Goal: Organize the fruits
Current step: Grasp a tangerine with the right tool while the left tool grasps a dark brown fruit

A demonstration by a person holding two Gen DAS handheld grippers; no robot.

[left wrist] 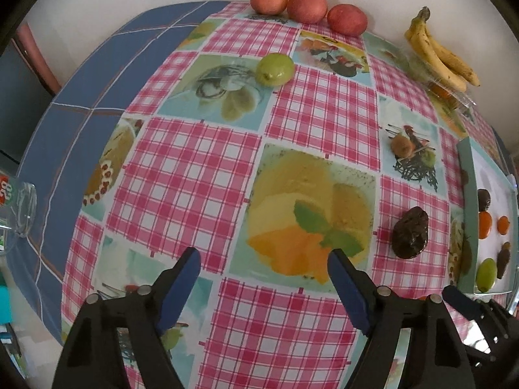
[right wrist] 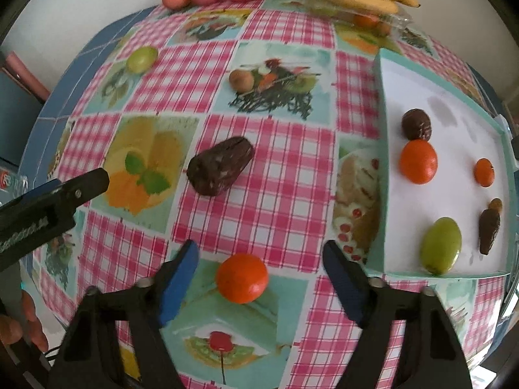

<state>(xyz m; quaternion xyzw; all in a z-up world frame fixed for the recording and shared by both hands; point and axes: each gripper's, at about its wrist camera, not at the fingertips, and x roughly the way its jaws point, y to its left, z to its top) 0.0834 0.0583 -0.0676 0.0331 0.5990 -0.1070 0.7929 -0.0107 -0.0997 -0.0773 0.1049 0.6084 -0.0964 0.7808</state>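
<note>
We hold the right gripper (right wrist: pixel 261 275) with jaws apart around the small orange fruit (right wrist: pixel 242 277) on the tablecloth (right wrist: pixel 259 194), just beside the tray (right wrist: pixel 382 194); best to centre the fruit, then close gently so it cannot roll. Left gripper (left wrist: pixel 264 280) hovers wide apart, empty. Only the right wrist view shows this fruit; the left shows the drinking glass (left wrist: pixel 19 207).

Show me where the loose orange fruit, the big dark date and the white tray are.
loose orange fruit (right wrist: pixel 242 277), right wrist view, middle of its skin
big dark date (right wrist: pixel 220 166), right wrist view, middle of its body
white tray (right wrist: pixel 454 123), right wrist view, bare floor
</note>
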